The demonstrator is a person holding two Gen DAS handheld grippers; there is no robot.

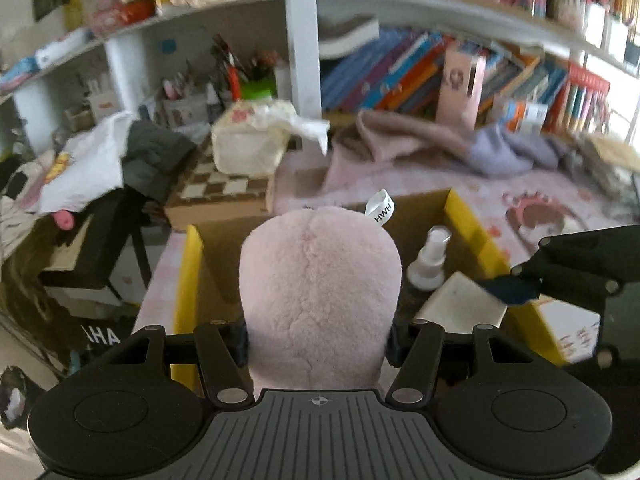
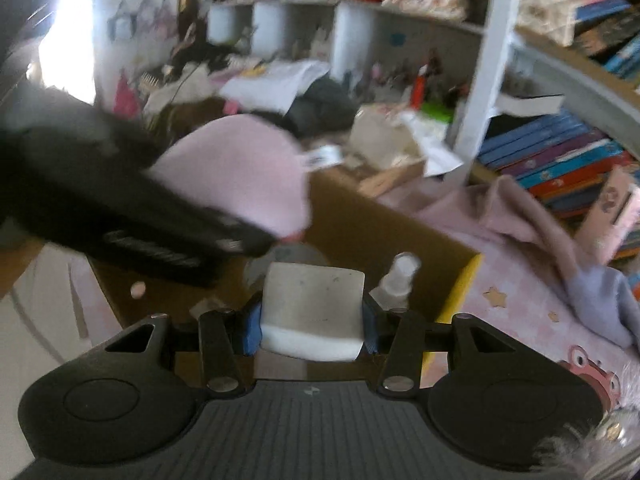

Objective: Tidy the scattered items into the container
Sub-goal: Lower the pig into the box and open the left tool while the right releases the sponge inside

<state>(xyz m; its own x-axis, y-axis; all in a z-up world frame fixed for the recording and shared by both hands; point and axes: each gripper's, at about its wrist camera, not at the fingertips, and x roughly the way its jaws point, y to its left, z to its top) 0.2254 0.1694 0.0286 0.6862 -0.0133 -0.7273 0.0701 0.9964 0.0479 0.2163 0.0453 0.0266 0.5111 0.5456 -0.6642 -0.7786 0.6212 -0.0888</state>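
Left gripper [image 1: 318, 340] fingers clamped on a pink plush toy [image 1: 320, 288], pads pressing into its sides near the base; fluffy body bulges up between the fingers, white tag [image 1: 380, 207] with black letters sticking out at its far top right. Right gripper [image 2: 312, 326] fingers clamped on a white block [image 2: 314, 304], blue pads [image 2: 251, 330] tight on both sides; block has a scuffed grey top face and a lighter near edge.

Both held items hang over the open cardboard box [image 1: 424, 208], brown inside with yellow-edged flaps [image 1: 470, 220]. Inside the box, right part: white spray bottle [image 1: 428, 258] upright, just beyond the block in the right wrist view. Left wrist view shows the right gripper coming in from the right edge with the block at the box's right side. Right wrist view shows the left gripper as a dark blurred mass on the left, plush toy above the box's left half.

Box sits on a pink patterned mat [image 1: 540, 208]. Far side: crumpled pink and lilac cloths [image 1: 440, 140], checkerboard [image 1: 218, 184] with a cream tissue box [image 1: 248, 144] on it, white shelves full of books [image 1: 420, 76]. Far left: messy pile of clothes and papers. Both views blurred.
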